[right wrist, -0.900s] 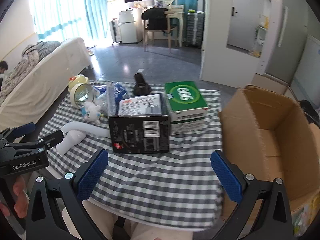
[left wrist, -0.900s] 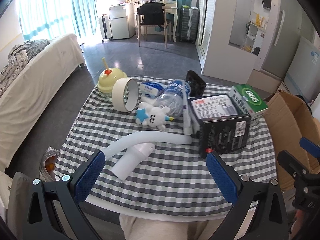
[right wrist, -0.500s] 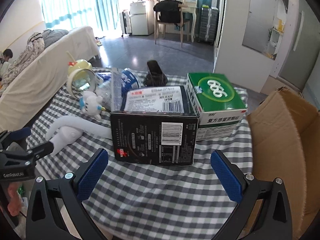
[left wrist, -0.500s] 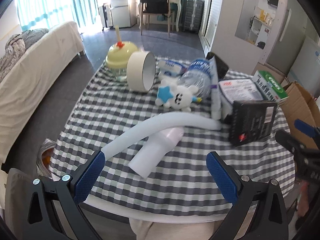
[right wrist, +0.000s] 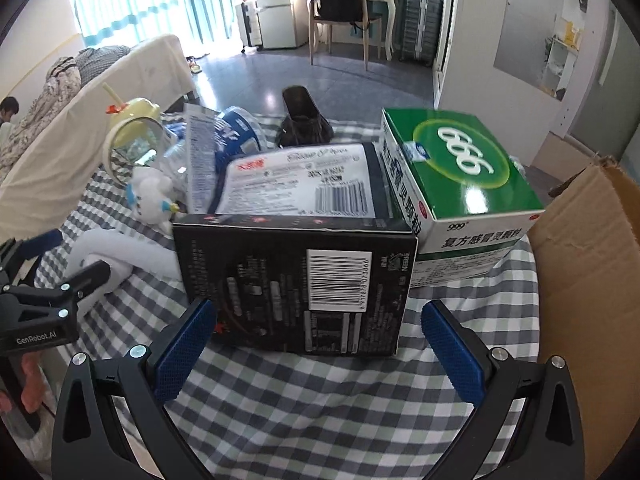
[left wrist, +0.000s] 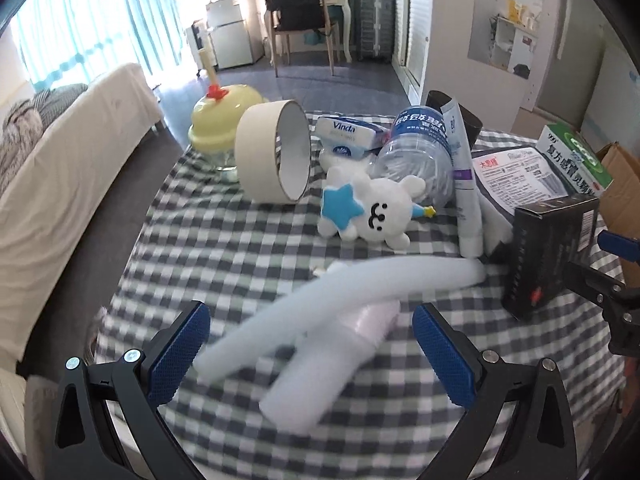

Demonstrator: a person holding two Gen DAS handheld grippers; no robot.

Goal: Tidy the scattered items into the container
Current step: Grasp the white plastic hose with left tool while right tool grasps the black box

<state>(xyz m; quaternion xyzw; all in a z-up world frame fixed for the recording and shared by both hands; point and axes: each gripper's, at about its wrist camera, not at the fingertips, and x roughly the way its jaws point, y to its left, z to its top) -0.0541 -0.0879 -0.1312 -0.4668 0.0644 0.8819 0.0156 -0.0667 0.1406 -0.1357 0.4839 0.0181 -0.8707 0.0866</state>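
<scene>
Both wrist views look low across the table, sharing the black box.

Grey tiled floor. Teal curtains at bright window. White-covered sofa left. Chair at white desk. White fridge.

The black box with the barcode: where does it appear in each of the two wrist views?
Left wrist: black box at the right edge, beside the white tube's end.
Right wrist: centre, just ahead of the open right gripper.
Shared landmark: green medicine box, right behind it.
</scene>
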